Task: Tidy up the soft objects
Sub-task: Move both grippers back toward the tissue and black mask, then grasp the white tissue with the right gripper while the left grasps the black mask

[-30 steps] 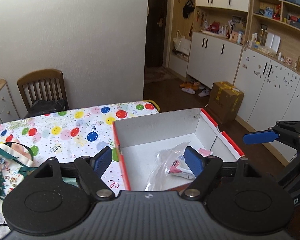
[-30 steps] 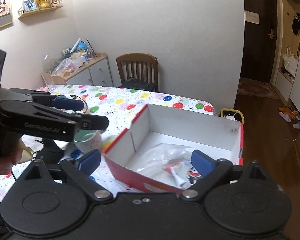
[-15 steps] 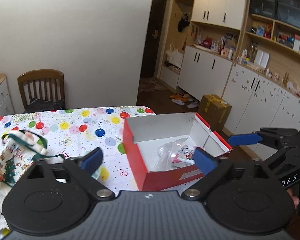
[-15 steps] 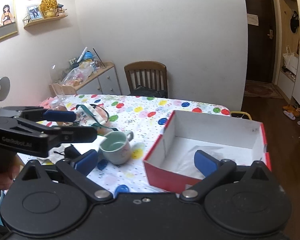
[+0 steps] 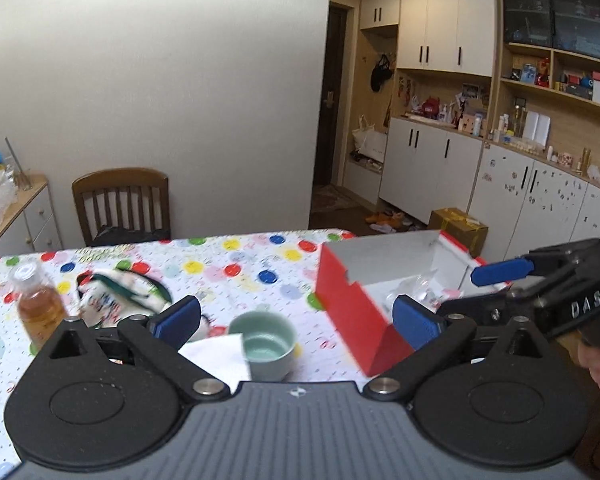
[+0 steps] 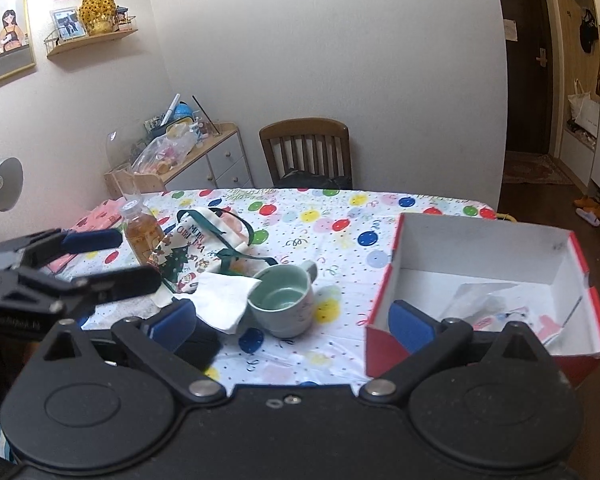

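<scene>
A red box with a white inside stands on the right of the dotted tablecloth, and a clear plastic bag with a soft printed item lies in it. A Christmas cloth bag with green straps lies left of centre, with a white tissue against it. My left gripper is open above the near table edge with nothing between its pads; the box is to its right and the cloth bag to its left. My right gripper is open too, empty, in front of the mug.
A pale green mug stands between the tissue and the box. A bottle of amber drink stands beside the cloth bag. A wooden chair is at the far side, a cluttered cabinet and a lamp to the left.
Both grippers have drawn back from over the box and swung left, so the mug, cloth bag and bottle have come into view. The left jaws have widened.
</scene>
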A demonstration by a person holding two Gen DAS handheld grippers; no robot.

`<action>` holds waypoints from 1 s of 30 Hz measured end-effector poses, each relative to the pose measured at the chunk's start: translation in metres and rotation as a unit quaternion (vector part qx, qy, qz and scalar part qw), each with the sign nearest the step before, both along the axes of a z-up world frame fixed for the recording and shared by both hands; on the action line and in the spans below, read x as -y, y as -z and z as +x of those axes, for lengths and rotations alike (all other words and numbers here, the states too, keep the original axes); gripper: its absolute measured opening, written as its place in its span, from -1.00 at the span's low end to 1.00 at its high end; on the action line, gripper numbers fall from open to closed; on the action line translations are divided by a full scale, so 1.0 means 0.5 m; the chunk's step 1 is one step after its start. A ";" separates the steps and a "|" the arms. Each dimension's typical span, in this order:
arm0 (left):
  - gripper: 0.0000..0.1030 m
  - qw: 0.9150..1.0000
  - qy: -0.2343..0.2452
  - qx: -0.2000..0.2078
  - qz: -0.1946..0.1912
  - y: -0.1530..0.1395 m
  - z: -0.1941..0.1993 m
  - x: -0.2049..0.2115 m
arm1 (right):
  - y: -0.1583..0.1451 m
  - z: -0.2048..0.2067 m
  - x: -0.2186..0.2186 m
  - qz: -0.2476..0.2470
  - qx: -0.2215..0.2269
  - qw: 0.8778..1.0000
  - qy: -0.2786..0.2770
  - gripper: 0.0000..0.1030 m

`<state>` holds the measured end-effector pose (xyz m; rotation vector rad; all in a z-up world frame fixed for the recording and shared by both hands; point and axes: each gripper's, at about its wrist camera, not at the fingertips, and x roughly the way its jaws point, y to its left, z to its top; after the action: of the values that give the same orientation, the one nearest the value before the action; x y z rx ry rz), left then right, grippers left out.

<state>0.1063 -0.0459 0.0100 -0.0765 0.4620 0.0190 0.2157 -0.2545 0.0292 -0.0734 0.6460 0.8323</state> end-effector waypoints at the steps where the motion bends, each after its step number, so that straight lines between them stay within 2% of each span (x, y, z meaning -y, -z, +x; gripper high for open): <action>1: 1.00 1.000 -0.003 -0.003 -0.002 0.006 -0.004 -0.010 | 0.003 0.001 -0.013 -0.001 -0.002 1.000 0.001 0.99; 9: 1.00 0.998 -0.041 -0.024 -0.044 0.072 -0.024 -0.104 | 0.038 0.009 -0.128 -0.019 -0.011 1.000 -0.004 0.99; 15: 1.00 0.996 -0.074 -0.041 -0.020 0.134 -0.026 -0.147 | 0.072 0.021 -0.210 -0.044 -0.029 0.999 -0.005 0.98; 22: 1.00 0.993 -0.099 -0.063 -0.035 0.206 -0.009 -0.200 | 0.140 0.030 -0.287 -0.085 -0.076 0.993 -0.007 0.85; 30: 0.99 0.991 -0.092 -0.085 -0.052 0.274 0.032 -0.231 | 0.194 0.071 -0.334 -0.084 -0.146 0.985 0.023 0.69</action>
<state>0.1221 0.0693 -0.1267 -0.2215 0.6254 0.1835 0.2512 -0.0875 -0.0679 -0.0901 0.9905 0.7476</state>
